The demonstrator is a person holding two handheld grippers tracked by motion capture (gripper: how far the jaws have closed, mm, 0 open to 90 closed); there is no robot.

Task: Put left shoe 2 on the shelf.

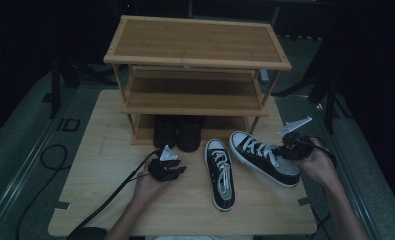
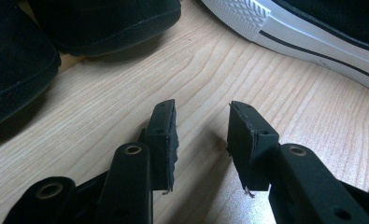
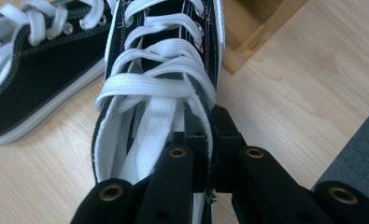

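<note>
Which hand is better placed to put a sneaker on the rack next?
Right. The right gripper is already shut on the collar of a sneaker near the rack. The left gripper is open over bare table, holding nothing.

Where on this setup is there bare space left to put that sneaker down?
The top shelf and middle shelf of the wooden rack are bare. The table is free left of the left tool and along its near edge. It is crowded around the two black shoes, the flat sneaker and the gripped sneaker.
</note>
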